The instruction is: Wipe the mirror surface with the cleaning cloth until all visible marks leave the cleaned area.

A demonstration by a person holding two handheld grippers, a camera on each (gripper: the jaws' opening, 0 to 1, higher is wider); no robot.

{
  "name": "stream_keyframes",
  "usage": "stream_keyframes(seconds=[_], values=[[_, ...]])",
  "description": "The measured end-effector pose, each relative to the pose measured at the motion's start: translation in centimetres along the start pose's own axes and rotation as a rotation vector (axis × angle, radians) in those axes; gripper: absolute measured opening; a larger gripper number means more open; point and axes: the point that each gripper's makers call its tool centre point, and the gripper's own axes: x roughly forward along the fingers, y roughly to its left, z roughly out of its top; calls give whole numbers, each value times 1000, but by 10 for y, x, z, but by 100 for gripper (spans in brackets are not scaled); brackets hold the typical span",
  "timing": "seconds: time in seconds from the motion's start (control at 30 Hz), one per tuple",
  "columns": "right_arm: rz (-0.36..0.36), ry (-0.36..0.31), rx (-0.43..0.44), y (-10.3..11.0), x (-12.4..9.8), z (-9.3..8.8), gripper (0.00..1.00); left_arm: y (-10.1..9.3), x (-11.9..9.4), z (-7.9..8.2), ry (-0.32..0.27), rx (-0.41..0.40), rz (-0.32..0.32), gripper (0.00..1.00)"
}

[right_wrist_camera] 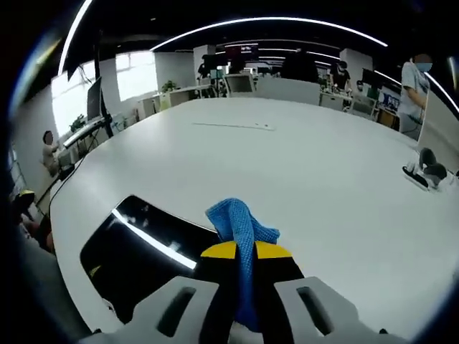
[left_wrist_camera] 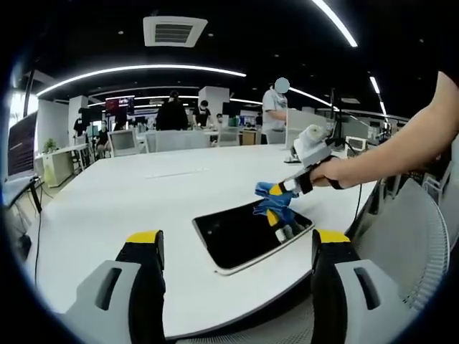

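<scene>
On the white table [left_wrist_camera: 107, 208], near its front edge, the mirror [left_wrist_camera: 247, 233] lies flat, a dark rectangular pane with a pale border. In the left gripper view, the left gripper [left_wrist_camera: 240, 247] hangs above the table edge short of the mirror, jaws spread wide with nothing between the yellow-tipped fingers [left_wrist_camera: 145, 240]. The same view shows the right gripper [left_wrist_camera: 281, 192] entering from the right, held by a person's hand [left_wrist_camera: 337, 172], with the blue cleaning cloth [left_wrist_camera: 271, 204] hanging from it onto the mirror's far right portion. Whether the cloth presses flat on the glass cannot be told from this angle.

In the right gripper view, the right gripper [right_wrist_camera: 245, 251] has its jaws pressed together, pinching the cleaning cloth [right_wrist_camera: 240, 222], which bunches up ahead of the yellow tips. The mirror [right_wrist_camera: 136, 247] lies to the left of the jaws and reflects a bright ceiling light strip. This view also shows a small black-and-white device [right_wrist_camera: 424, 172] at the table's right side. The left gripper view adds office chairs [left_wrist_camera: 125, 142] and standing people [left_wrist_camera: 275, 107] beyond the table.
</scene>
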Motion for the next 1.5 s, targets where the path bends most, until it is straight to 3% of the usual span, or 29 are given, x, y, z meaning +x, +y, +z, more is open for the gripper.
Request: stream_keyframes(seconds=[0.13, 0.5, 0.87, 1.5], values=[[-9, 15, 7, 0, 7, -8, 1, 0, 0, 0, 2, 0, -1, 83], [-20, 1, 104, 0, 12, -5, 1, 0, 0, 0, 2, 0, -4, 82], [26, -10, 15, 47, 21, 2, 1, 1, 1, -1, 6, -1, -4, 82], [102, 22, 23, 105, 39, 15, 1, 0, 1, -1, 4, -2, -11, 81]])
